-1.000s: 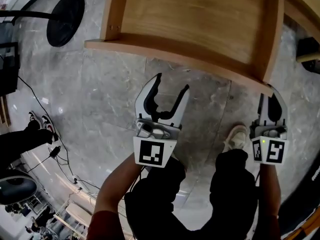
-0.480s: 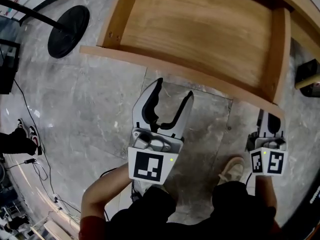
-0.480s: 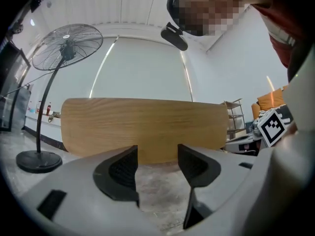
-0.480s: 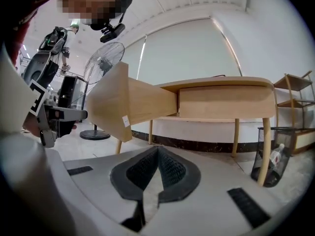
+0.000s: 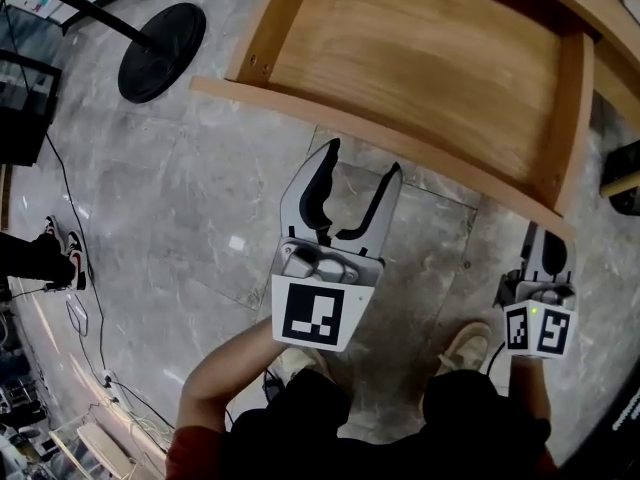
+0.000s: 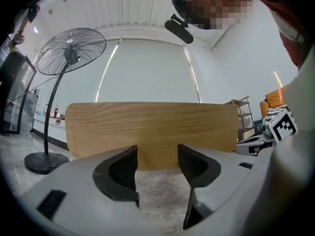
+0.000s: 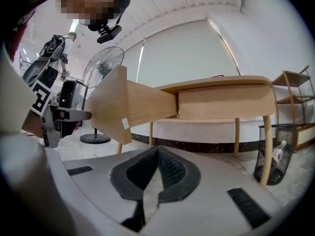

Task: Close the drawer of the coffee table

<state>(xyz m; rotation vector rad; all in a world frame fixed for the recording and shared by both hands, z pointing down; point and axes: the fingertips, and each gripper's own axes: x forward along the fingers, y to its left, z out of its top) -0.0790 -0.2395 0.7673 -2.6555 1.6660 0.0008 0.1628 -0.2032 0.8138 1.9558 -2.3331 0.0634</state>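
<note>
The coffee table's wooden drawer [image 5: 430, 68] stands pulled out, its inside bare. Its front panel [image 5: 400, 143] runs across the head view just beyond my left gripper [image 5: 362, 160], which is open with nothing between its fingers. In the left gripper view that panel [image 6: 152, 132] fills the middle, straight ahead of the open left gripper [image 6: 157, 154]. My right gripper [image 5: 545, 240] is shut on nothing, just below the panel's right corner. The right gripper view shows the shut right gripper [image 7: 157, 154], the panel edge-on [image 7: 110, 104] and the coffee table [image 7: 226, 100].
A standing fan [image 6: 71, 50] rises to the left, its round base [image 5: 160, 38] on the grey stone floor. A mesh waste bin [image 7: 275, 154] and a wooden shelf [image 7: 295, 97] stand right of the table. Cables [image 5: 80, 268] trail at the left. The person's shoe [image 5: 470, 343] is below the grippers.
The left gripper, still open, has come up closer to the drawer's front panel. The right gripper has dropped back a little and stays shut. The drawer has not moved in.
</note>
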